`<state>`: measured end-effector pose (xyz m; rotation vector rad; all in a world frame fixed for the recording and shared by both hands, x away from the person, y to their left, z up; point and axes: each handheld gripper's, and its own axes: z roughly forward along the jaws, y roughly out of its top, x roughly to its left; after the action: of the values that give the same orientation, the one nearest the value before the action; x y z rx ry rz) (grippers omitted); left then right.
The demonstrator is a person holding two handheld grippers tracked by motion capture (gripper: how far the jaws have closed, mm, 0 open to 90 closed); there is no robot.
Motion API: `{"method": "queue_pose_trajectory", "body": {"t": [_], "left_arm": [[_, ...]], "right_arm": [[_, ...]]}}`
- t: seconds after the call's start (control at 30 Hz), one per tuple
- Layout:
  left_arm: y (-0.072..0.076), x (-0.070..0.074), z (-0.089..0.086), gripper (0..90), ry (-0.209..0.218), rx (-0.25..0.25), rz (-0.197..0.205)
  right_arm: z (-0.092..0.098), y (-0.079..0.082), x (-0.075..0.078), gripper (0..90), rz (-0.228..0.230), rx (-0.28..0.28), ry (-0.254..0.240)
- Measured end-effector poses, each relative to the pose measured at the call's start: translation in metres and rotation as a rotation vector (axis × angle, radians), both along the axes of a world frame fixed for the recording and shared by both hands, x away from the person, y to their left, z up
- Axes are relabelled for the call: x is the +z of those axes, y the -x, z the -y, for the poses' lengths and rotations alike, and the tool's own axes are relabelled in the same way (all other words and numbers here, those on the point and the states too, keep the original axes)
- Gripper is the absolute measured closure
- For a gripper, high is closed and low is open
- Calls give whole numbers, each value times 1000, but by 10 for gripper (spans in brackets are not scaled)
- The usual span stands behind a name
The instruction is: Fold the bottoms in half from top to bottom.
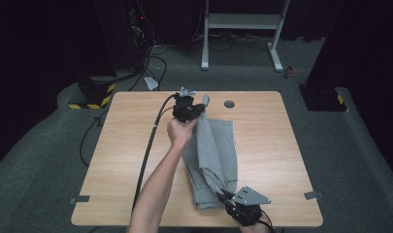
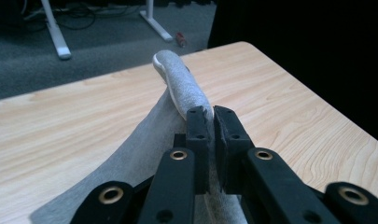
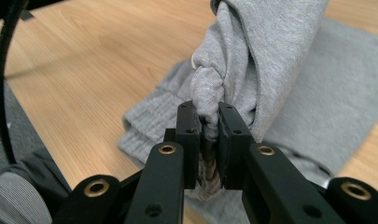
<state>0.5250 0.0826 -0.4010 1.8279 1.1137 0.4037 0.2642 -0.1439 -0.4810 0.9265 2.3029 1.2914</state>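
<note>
Wooden table [image 1: 262,145]; white stand legs [image 1: 276,53] behind.

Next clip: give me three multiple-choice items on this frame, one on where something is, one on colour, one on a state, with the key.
1. Where is the left gripper?
A. near the table's far edge
B. at the near edge
C. off the table

2. What colour is the garment?
A. blue
B. grey
C. white

3. How do the right gripper's jaws stand?
A. wide open
B. shut on nothing
C. shut on the garment

Key: 1 A, the high view puts it toward the wooden table's far edge. 2 B, grey in every view. 3 C, bunched cloth sits pinched between the jaws.
</note>
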Motion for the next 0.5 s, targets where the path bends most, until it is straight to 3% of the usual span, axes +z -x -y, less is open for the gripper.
{"method": "queue_pose_trajectory", "body": {"t": [0.23, 0.5], "left_arm": [[-4, -30, 6, 841, -13, 16, -48], [-5, -49, 6, 791, -20, 17, -75]], "right_arm": [[10, -1, -10, 794, -42, -16, 27], [11, -3, -13, 747, -63, -5, 34]]}}
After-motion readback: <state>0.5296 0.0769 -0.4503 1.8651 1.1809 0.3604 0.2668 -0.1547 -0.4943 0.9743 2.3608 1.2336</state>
